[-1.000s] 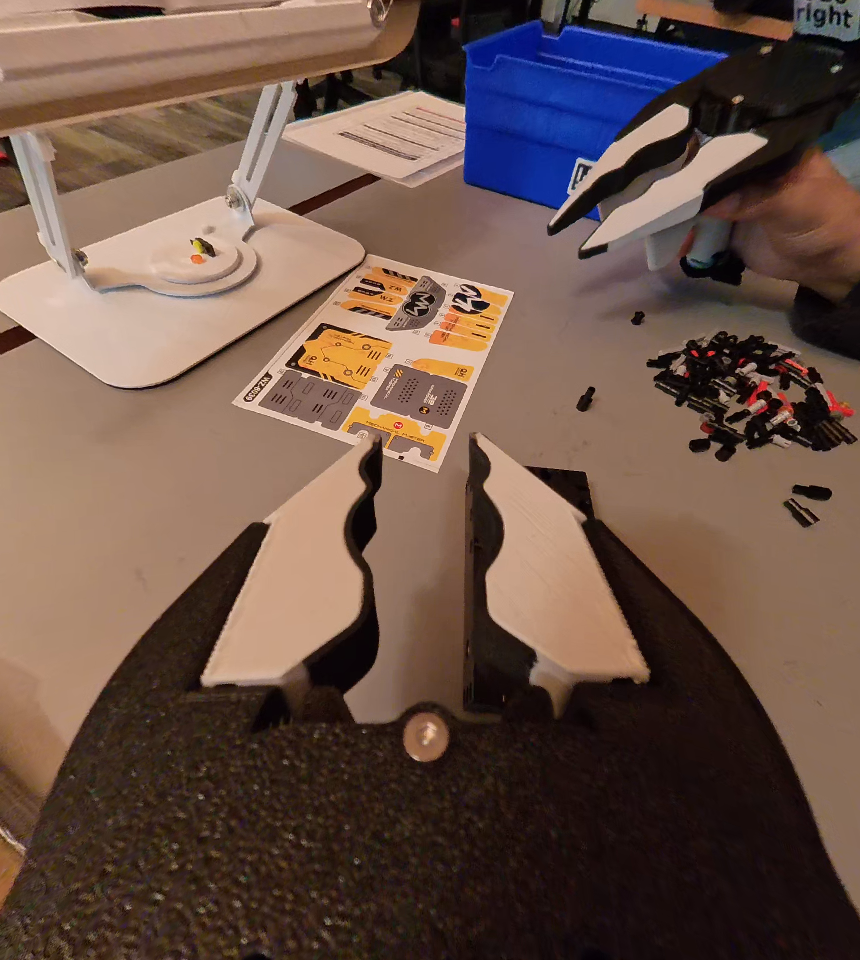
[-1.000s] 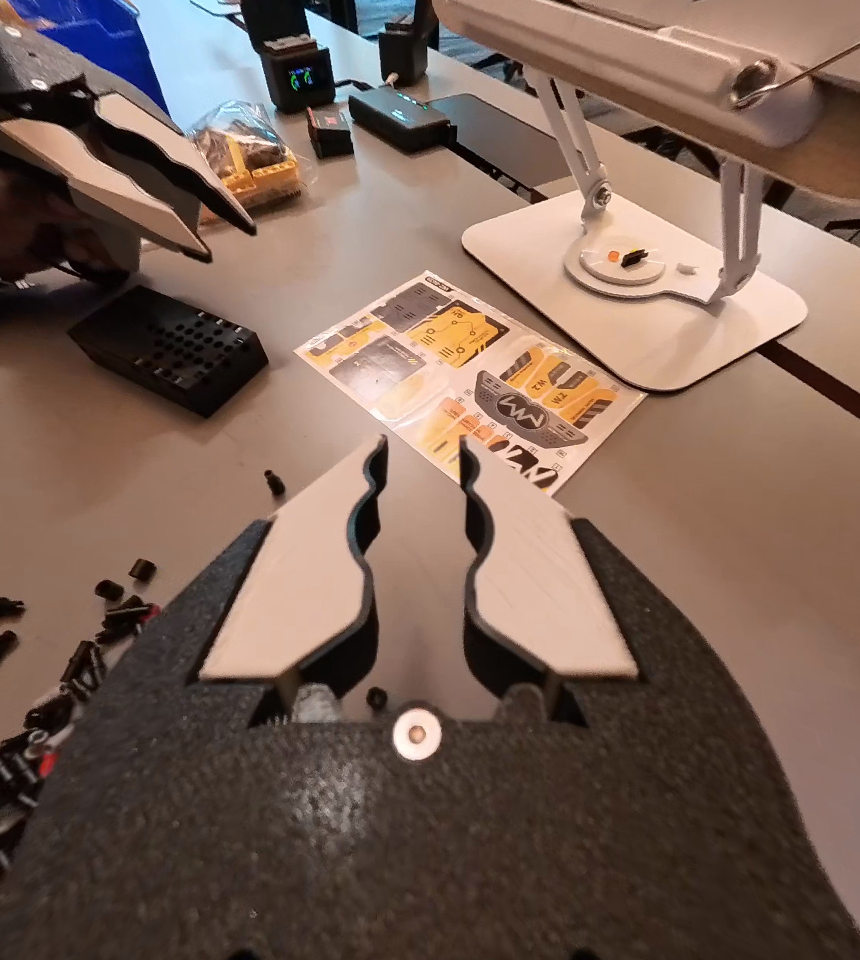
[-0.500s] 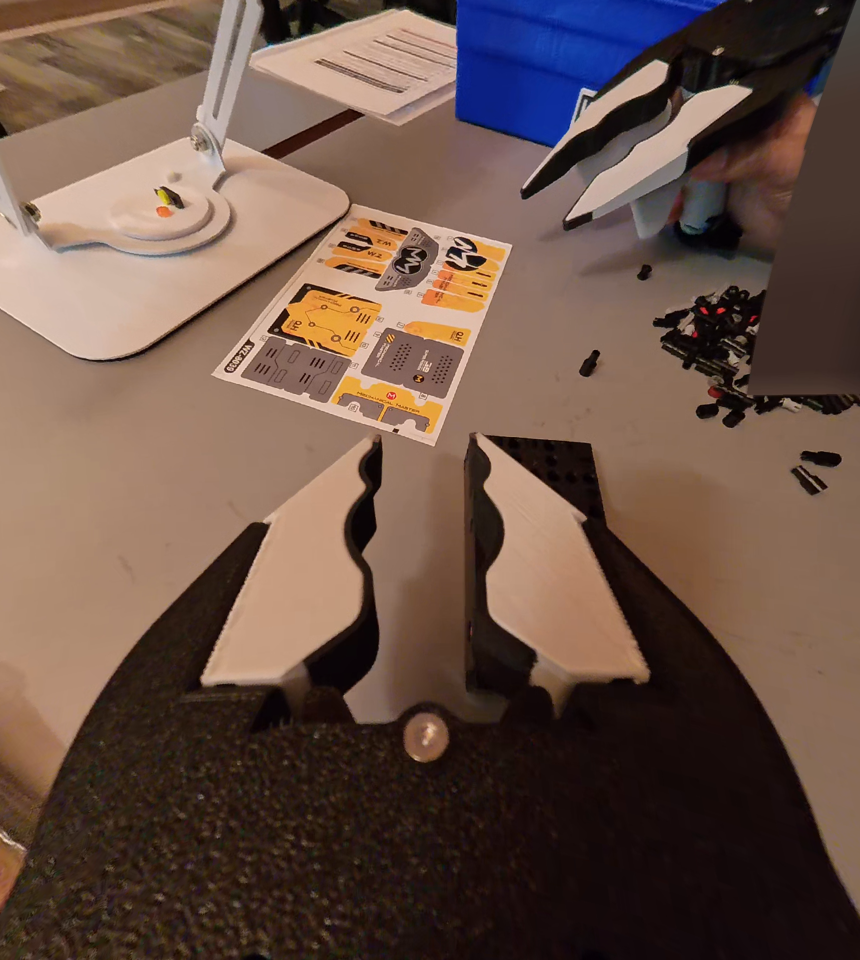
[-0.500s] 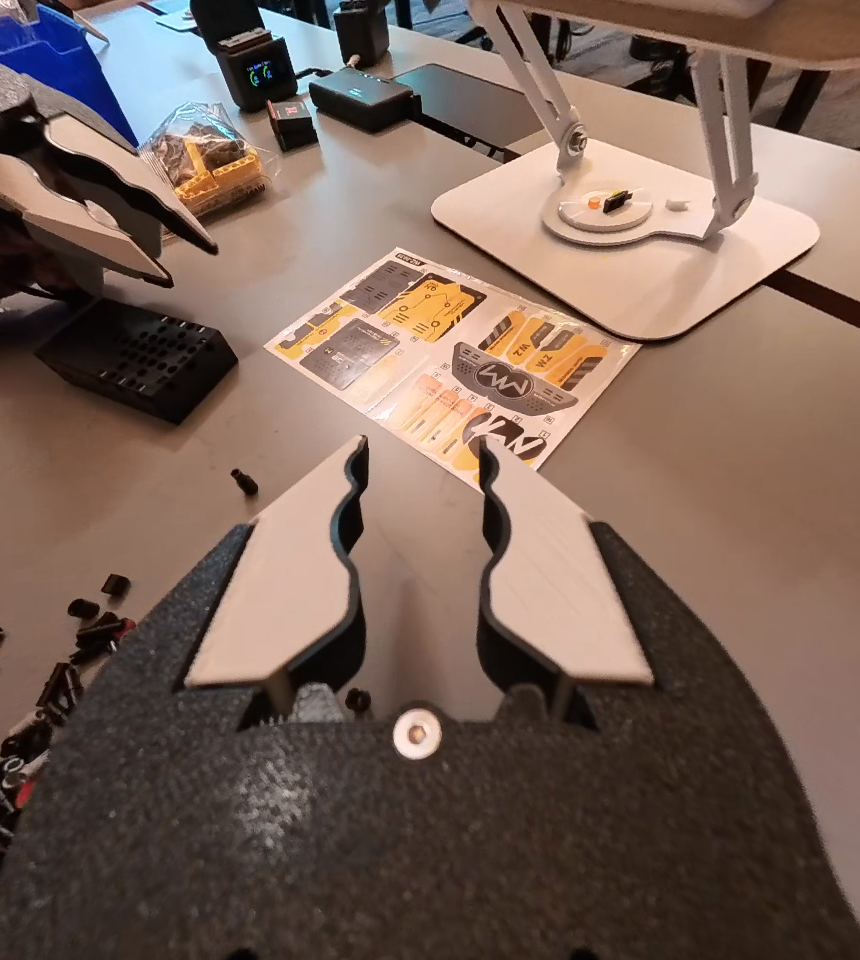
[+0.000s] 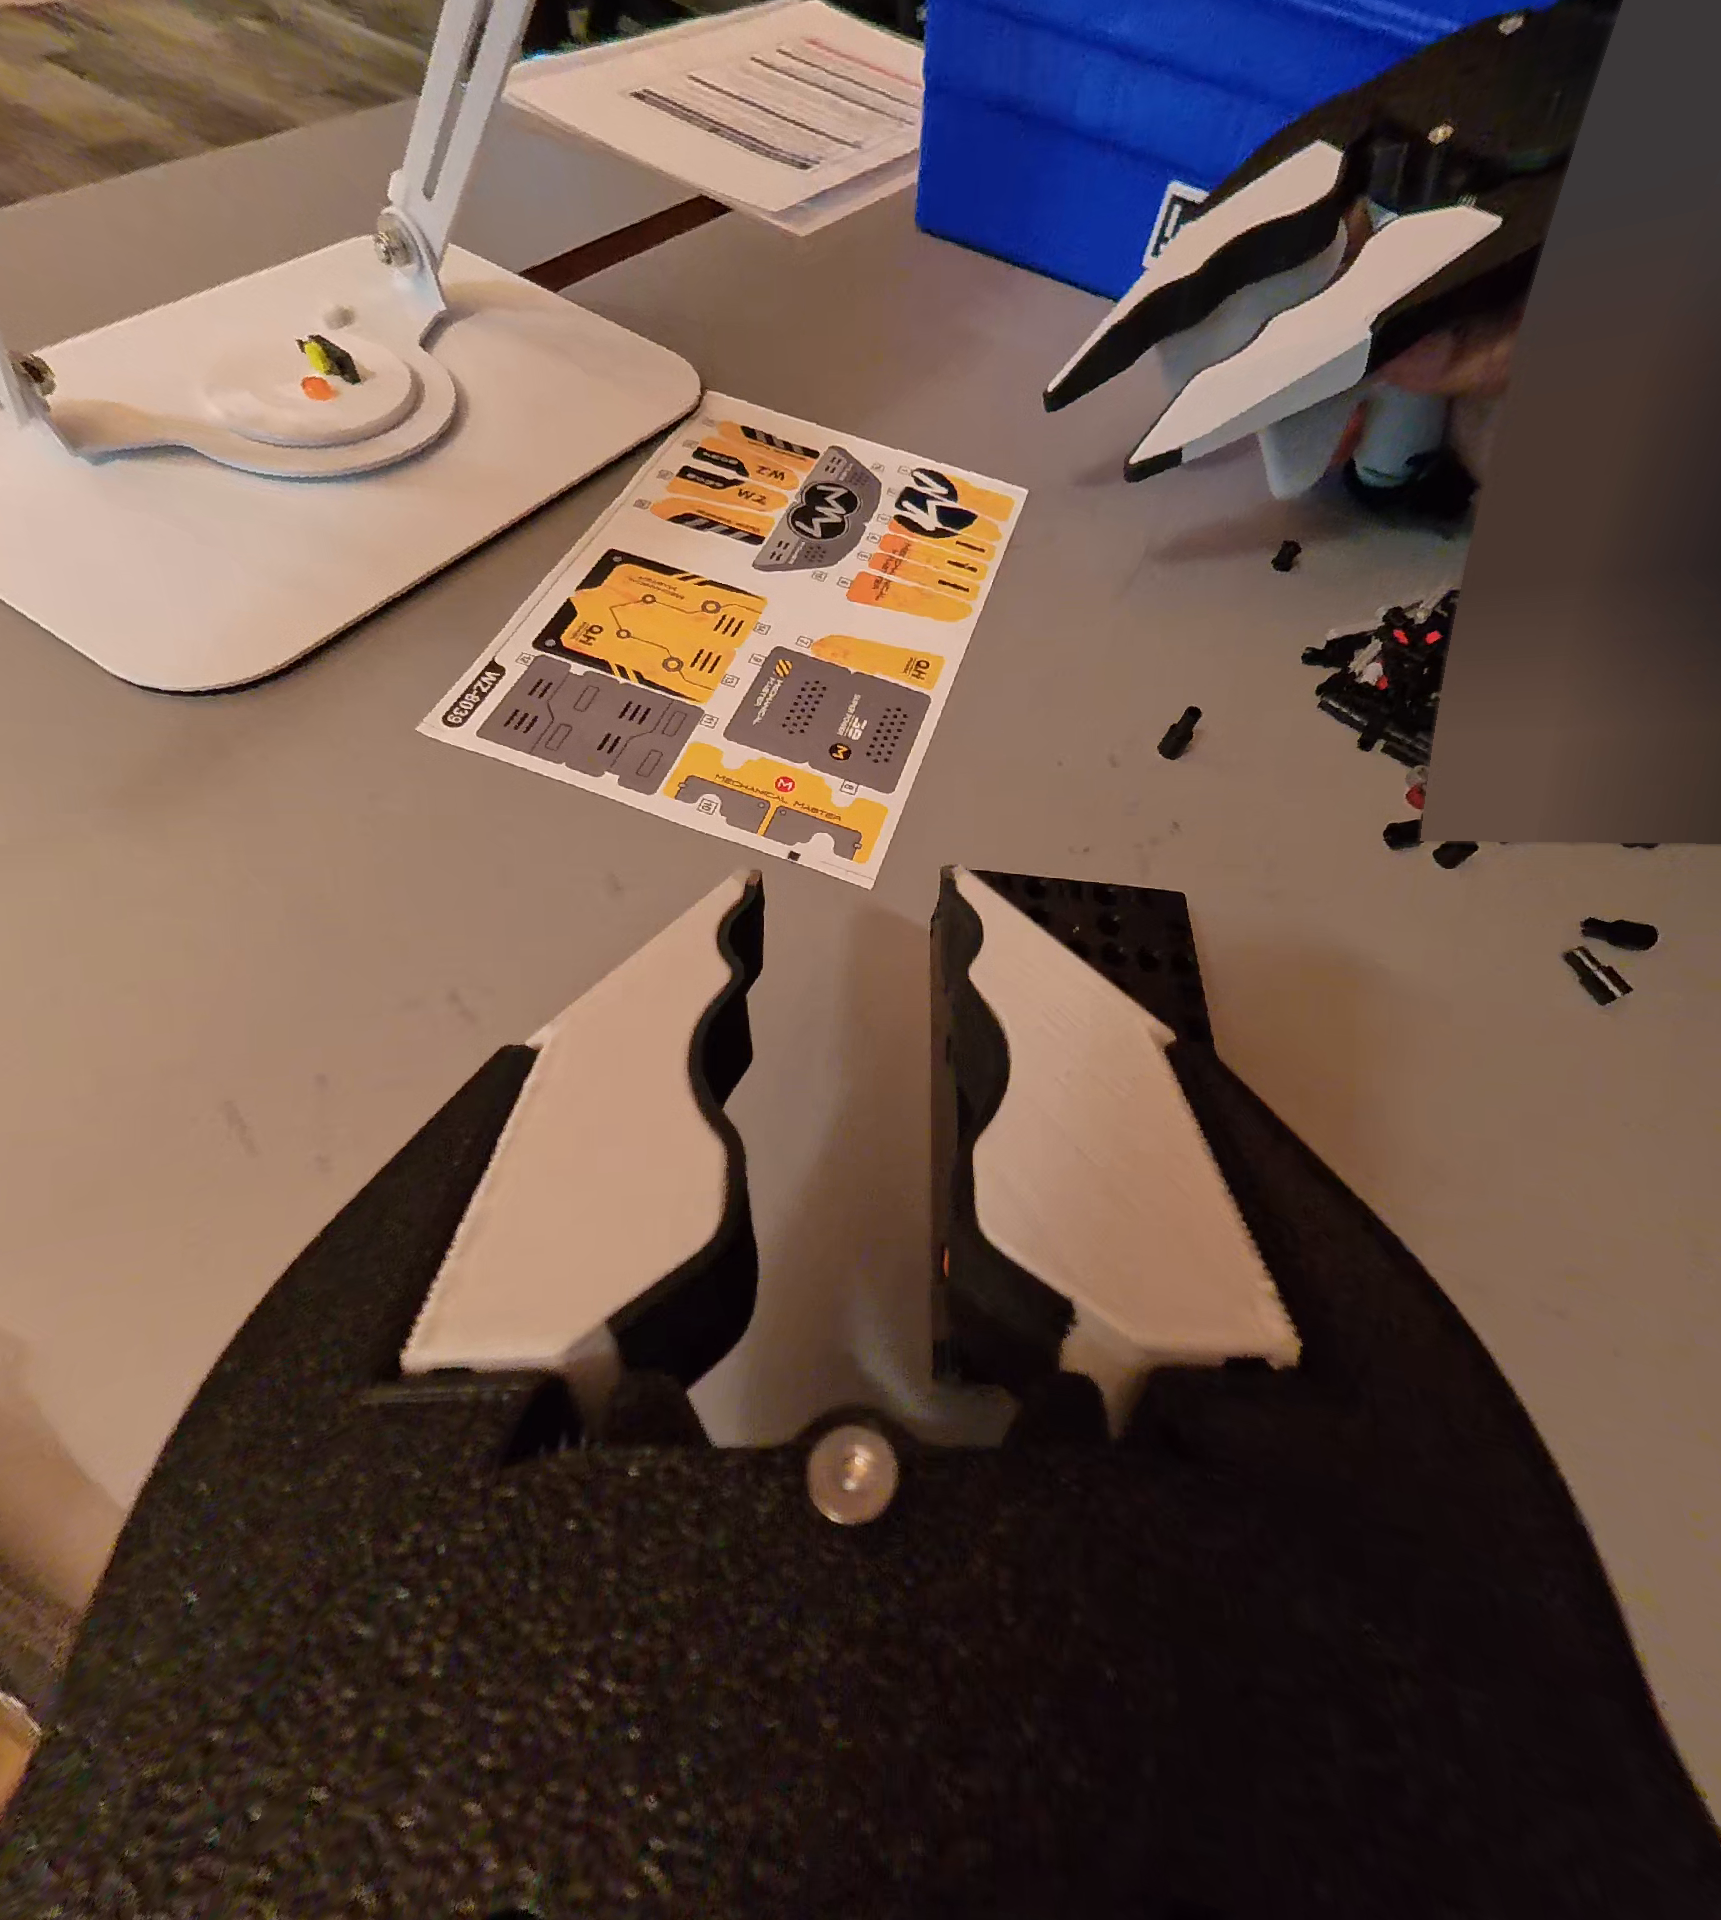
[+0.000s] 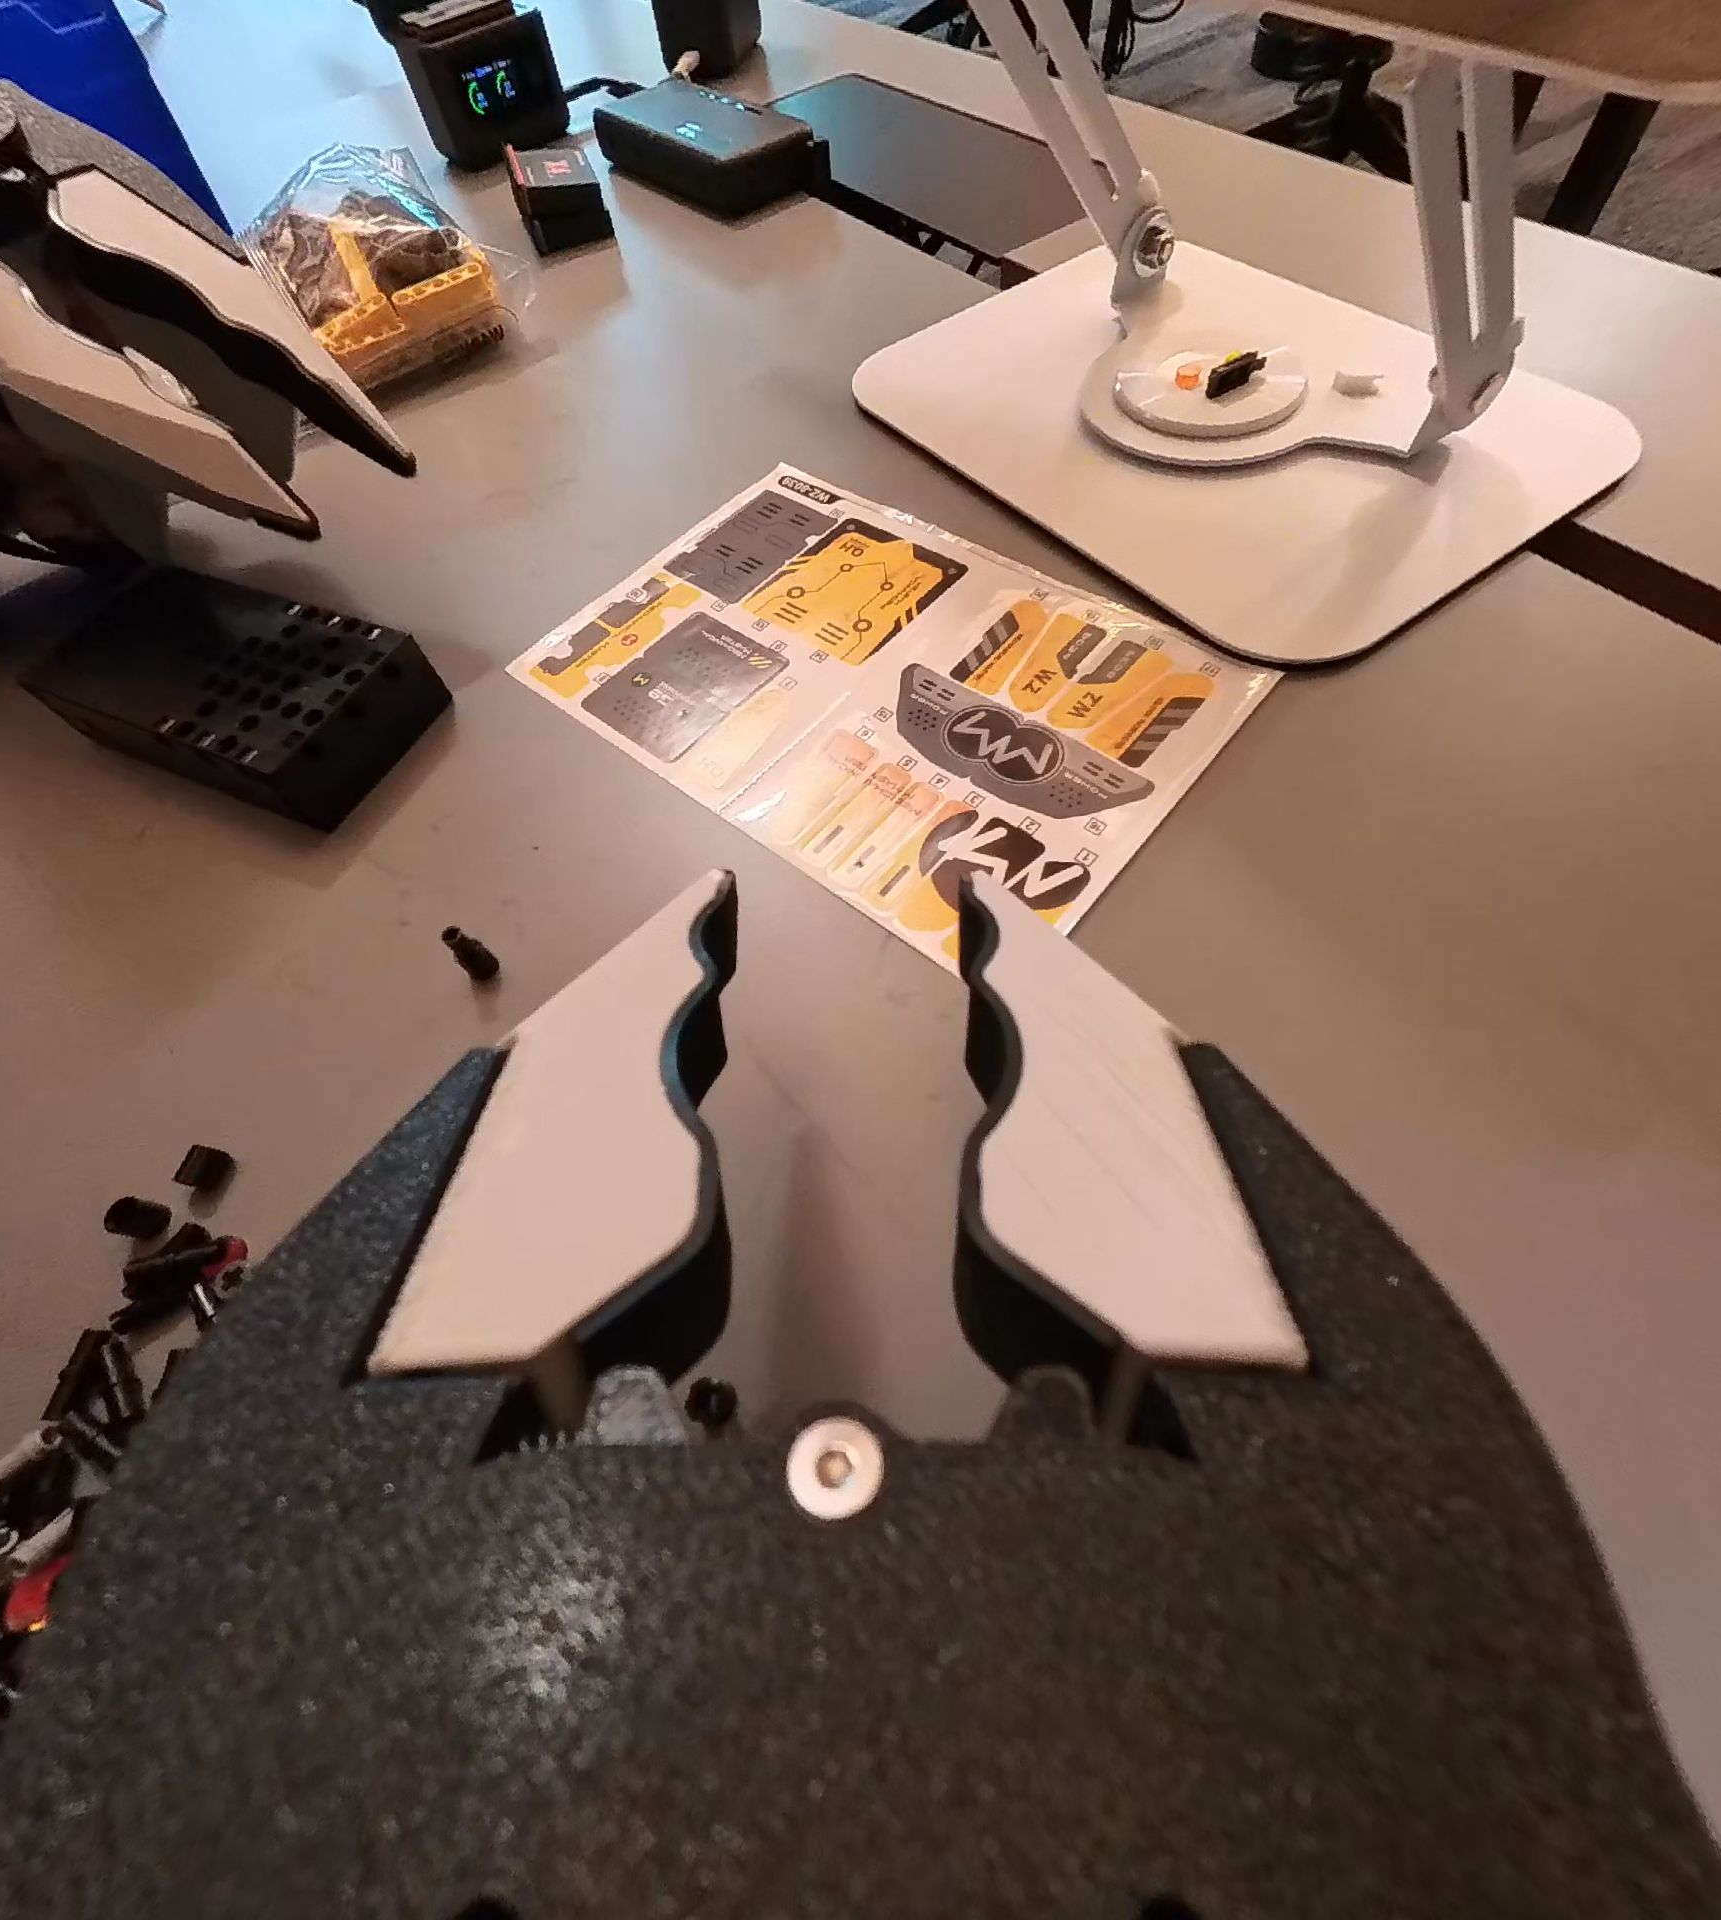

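- Left hand-held gripper: jaws spread, pinching nothing, hovering over grey bench. Black perforated block lies under/beside its right finger; contact unclear.
- Right hand-held gripper: jaws spread, empty, above bare bench. One small black pin shows between the finger bases.
- Pile of black and red pins to the right gripper's left, partly hidden by its body; a stray pin nearer the tips.
- Yellow-grey sticker sheet flat on the bench, just ahead of both grippers' tips.
- White stand base beyond the sheet, with an orange bit and a black-yellow bit on its round disc; its arms run out of frame at the top.
- Far: bag of yellow parts, dark electronic boxes, blue bin, printed papers.
- A dark seam crosses the bench; wood floor behind.
- In the left view, a grey masked patch covers the right gripper's holder and part of the pin pile.
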Demonstrator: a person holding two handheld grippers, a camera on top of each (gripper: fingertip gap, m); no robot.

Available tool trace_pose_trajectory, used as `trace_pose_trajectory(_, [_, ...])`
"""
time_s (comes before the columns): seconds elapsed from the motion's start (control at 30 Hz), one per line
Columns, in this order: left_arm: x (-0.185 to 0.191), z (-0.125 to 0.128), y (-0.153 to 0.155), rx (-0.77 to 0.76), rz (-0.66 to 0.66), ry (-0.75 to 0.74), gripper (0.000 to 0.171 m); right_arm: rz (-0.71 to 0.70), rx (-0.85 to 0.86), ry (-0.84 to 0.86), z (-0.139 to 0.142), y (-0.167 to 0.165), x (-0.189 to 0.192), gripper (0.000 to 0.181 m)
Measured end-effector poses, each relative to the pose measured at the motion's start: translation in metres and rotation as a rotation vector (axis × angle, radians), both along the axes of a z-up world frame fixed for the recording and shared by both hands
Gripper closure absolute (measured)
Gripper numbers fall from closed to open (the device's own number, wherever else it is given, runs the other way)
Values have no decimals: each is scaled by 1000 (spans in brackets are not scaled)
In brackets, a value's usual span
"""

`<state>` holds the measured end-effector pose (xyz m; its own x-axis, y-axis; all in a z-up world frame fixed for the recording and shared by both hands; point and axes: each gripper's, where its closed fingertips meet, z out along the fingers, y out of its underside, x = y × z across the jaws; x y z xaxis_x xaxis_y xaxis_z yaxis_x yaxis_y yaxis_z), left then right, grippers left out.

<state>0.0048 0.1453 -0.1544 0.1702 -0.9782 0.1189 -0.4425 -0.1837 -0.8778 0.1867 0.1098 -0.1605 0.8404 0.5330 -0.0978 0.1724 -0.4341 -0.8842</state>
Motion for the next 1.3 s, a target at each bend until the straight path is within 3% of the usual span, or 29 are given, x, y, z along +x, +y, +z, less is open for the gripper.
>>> trace_pose_trajectory(0.4, [3, -9, -4, 32, -19, 61, 139, -15, -23, -53, -7, 2, 0, 138])
trace_pose_trajectory(1.3, [3, -10, -4, -5, -24, 62, 138, -30, -42, 55, -2, 4, 6, 138])
